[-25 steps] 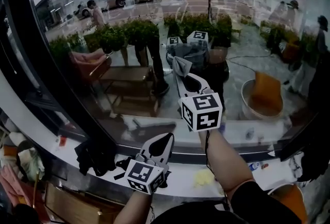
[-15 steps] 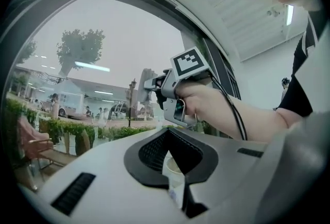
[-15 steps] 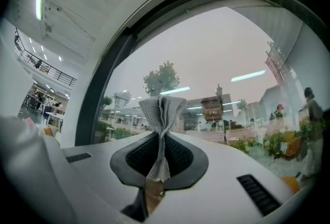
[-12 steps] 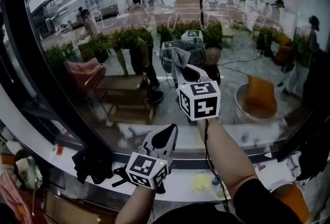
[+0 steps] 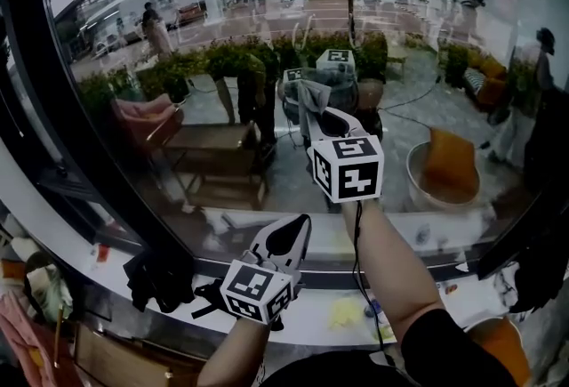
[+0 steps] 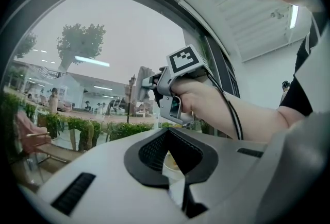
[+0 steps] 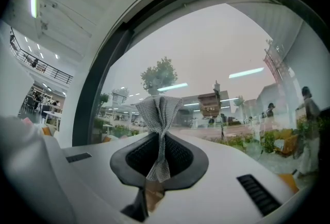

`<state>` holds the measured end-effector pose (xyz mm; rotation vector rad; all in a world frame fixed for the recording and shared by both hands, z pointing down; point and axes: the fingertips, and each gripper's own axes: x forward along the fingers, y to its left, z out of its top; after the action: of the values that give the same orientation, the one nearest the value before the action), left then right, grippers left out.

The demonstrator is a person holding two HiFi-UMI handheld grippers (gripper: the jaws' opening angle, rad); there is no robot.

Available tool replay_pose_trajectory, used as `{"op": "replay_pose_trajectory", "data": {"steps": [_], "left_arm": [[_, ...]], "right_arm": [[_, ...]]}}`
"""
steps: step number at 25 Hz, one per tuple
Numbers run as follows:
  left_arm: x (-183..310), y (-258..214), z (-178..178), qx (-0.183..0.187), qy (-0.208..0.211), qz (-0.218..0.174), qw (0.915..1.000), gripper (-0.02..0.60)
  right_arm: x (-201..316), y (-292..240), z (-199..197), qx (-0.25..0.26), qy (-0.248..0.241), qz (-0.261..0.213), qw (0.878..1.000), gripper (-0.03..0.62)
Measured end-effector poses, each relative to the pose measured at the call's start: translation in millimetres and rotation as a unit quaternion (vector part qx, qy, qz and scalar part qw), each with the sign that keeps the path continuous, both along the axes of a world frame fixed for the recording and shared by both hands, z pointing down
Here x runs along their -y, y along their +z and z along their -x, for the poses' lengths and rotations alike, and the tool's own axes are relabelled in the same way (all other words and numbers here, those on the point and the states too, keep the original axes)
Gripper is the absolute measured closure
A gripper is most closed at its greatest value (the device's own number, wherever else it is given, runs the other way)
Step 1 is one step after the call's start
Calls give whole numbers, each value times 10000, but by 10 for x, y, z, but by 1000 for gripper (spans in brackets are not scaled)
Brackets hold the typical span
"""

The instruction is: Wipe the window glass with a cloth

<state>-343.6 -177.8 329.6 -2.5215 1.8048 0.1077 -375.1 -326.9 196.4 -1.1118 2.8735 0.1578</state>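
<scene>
Left gripper view is taken first: the left gripper (image 6: 167, 133) is seen with its jaws brought together at the tips, and nothing is gripped between them; only a pale patch is glimpsed through the hollow behind them. In the head view it is held low over the white sill (image 5: 418, 310), just right of a black bundle (image 5: 160, 277) that is laid on the sill. Further right, the right gripper (image 5: 327, 120) is raised in front of the window glass (image 5: 213, 38). Its jaws are closed tight on the grey cloth (image 7: 159, 109), which is pinched at its middle so that the upper part is fanned out beyond the tips. The cloth is held close against the pane, though actual contact cannot be settled from these views. The only print that can be made out is the black-and-white square patterns carried on the marker cube (image 5: 348, 168) of each gripper. A small yellow scrap (image 5: 345, 312) is seen on the sill below the right forearm.
</scene>
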Motion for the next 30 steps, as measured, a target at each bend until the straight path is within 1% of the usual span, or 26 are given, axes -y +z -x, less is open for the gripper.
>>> {"op": "replay_pose_trajectory", "data": {"steps": [6, 9, 18, 27, 30], "left_arm": [[70, 31, -207, 62, 152, 12, 9999, 574], [102, 23, -354, 53, 241, 5, 9997, 574], [228, 18, -826, 41, 530, 36, 9986, 574], [400, -26, -1377, 62, 887, 31, 9960, 574], [485, -42, -1763, 85, 1010, 51, 9948, 574]], "right_arm": [[70, 29, -174, -6, -4, 104, 9999, 549], [92, 32, -311, -50, 76, 101, 9999, 549], [285, 42, -931, -134, 495, 59, 9987, 549], [529, 32, -1721, -183, 962, 75, 9952, 549], [653, 17, -2177, -196, 1101, 94, 9937, 549]]}}
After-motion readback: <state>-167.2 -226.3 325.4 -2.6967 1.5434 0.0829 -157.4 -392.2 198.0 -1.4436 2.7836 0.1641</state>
